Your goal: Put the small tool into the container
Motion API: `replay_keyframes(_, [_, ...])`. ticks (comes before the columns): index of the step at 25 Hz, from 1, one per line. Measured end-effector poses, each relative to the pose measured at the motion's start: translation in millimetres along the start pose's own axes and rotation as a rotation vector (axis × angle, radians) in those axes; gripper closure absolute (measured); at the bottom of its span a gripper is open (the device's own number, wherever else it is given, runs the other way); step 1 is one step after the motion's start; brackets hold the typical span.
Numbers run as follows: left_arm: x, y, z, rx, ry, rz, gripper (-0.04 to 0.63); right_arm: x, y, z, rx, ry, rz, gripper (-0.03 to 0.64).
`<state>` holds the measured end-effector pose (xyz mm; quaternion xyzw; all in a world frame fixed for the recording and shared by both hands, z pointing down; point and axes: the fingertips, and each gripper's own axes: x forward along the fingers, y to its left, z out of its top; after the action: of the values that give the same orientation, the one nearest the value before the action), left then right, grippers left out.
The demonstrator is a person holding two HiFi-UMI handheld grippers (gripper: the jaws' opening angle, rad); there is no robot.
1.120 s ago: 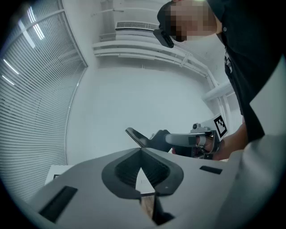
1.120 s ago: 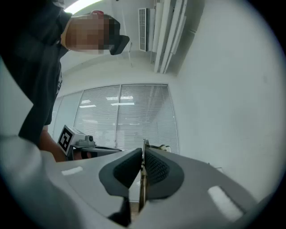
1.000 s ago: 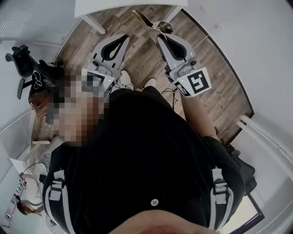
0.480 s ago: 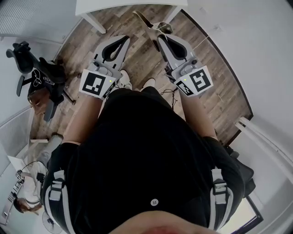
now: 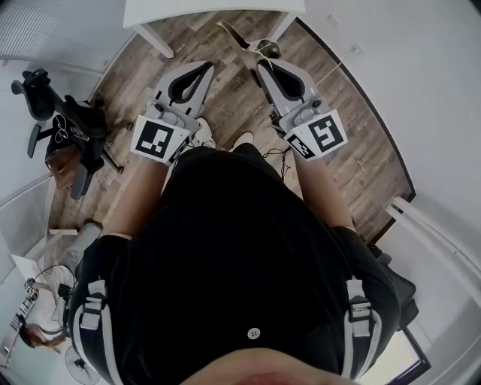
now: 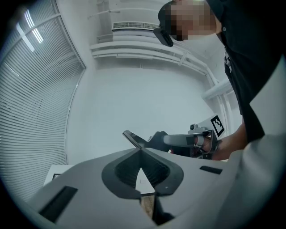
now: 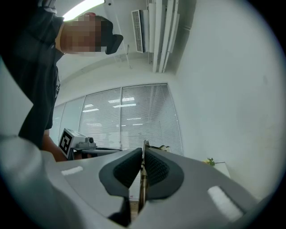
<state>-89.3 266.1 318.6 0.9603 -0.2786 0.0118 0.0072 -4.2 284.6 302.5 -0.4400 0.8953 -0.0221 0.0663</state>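
My right gripper (image 5: 263, 63) is shut on the small tool (image 5: 239, 37), a thin flat piece that sticks out past the jaw tips over the wood floor. In the right gripper view the tool (image 7: 144, 150) stands edge-on between the two ribbed pads of the right gripper (image 7: 143, 156). From the left gripper view, the right gripper (image 6: 154, 139) shows side-on with the tool (image 6: 133, 138) jutting left. My left gripper (image 5: 203, 68) is held level beside it, its jaws shut with nothing between them (image 6: 140, 154). No container shows in any view.
A white table (image 5: 210, 10) stands ahead at the top, one leg (image 5: 154, 37) near the left gripper. A black office chair (image 5: 64, 124) is on the left. White walls run along the right, and window blinds (image 7: 129, 116) lie ahead.
The left gripper has shifted a little across the floor view. The right gripper and the tool in it have hardly moved.
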Motion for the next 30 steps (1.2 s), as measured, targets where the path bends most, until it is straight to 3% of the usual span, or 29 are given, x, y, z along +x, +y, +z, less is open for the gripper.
replay_keyframes(18, [31, -36, -6, -0.020, 0.024, 0.050, 0.589, -33, -28, -10, 0.011, 0.033, 0.061, 0.589])
replay_keyframes(30, [64, 18, -17, -0.038, 0.019, 0.030, 0.589, 11, -66, -22, 0.002, 0.047, 0.038, 0.589])
